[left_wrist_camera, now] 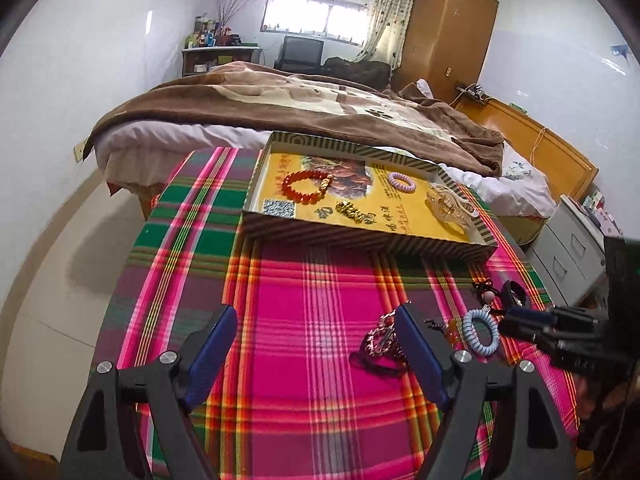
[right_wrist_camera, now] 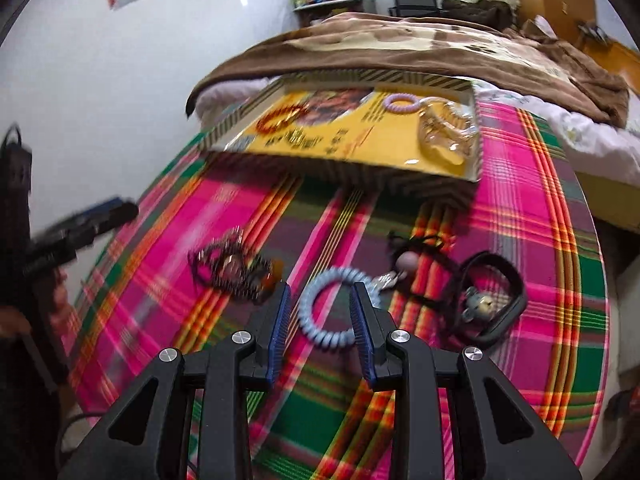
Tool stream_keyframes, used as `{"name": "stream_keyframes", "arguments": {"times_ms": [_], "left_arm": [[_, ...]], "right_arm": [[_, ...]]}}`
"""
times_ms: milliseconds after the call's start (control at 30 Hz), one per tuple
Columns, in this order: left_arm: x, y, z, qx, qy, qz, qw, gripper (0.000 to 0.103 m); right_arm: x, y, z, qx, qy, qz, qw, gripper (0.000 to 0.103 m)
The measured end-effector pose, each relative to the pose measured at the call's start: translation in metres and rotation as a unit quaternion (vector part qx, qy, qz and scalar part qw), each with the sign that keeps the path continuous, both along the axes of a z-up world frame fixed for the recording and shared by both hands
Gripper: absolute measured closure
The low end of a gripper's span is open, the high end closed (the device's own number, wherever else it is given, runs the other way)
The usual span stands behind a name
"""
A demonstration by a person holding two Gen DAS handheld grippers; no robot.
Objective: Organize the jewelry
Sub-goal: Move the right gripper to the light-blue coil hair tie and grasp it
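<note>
A shallow striped box with a yellow floor (left_wrist_camera: 404, 216) (right_wrist_camera: 360, 152) lies at the table's far side. In it are a red bead bracelet (left_wrist_camera: 306, 187), gold beads (left_wrist_camera: 354, 212), a purple coil hair tie (left_wrist_camera: 401, 181) and a clear hair claw (left_wrist_camera: 450, 205). On the plaid cloth lie a silver chain piece (left_wrist_camera: 380, 340) (right_wrist_camera: 232, 268), a blue coil hair tie (left_wrist_camera: 480, 332) (right_wrist_camera: 334, 304), a black cord with a pink bead (right_wrist_camera: 408, 260) and a black band with a bell (right_wrist_camera: 492, 300). My left gripper (left_wrist_camera: 316, 316) is open and empty, left of the chain. My right gripper (right_wrist_camera: 320, 294) (left_wrist_camera: 520, 322) is open, its fingers on either side of the blue coil tie.
The round table carries a pink, green and orange plaid cloth (left_wrist_camera: 280, 360). A bed with a brown blanket (left_wrist_camera: 280, 108) stands right behind the box. A white drawer unit (left_wrist_camera: 572, 252) stands at the right and a wooden wardrobe (left_wrist_camera: 448, 28) at the back.
</note>
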State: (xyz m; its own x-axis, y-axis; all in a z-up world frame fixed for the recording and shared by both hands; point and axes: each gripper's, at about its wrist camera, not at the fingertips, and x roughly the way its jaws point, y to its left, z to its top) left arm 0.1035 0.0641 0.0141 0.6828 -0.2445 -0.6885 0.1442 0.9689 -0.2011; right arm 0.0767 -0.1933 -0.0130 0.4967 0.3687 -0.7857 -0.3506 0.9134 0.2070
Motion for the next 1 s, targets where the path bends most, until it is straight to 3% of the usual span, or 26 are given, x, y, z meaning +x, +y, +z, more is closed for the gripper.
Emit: {"name": "stream_keyframes", "arguments": {"times_ms": [400, 500, 600, 700, 1000], "left_arm": [[-0.008, 0.012, -0.008, -0.001, 0.012, 0.012, 0.9999, 0.023], [-0.008, 0.012, -0.009, -0.001, 0.014, 0.014, 0.9998, 0.023], [-0.006, 0.011, -0.01, 0.002, 0.016, 0.015, 0.9997, 0.023], [-0.005, 0.007, -0.012, 0.005, 0.02, 0.012, 0.9997, 0.023], [0.0, -0.024, -0.01, 0.019, 0.022, -0.03, 0.9991, 0.023]], "right_arm": [[-0.002, 0.031, -0.025, -0.074, 0.003, 0.037, 0.997, 0.071], [-0.009, 0.039, -0.026, -0.106, -0.02, 0.048, 0.993, 0.071], [-0.007, 0.033, -0.027, -0.083, -0.015, 0.039, 0.996, 0.072], [-0.007, 0.027, -0.027, -0.076, -0.02, 0.025, 0.997, 0.093], [-0.014, 0.006, -0.016, -0.014, -0.035, 0.009, 0.999, 0.093]]}}
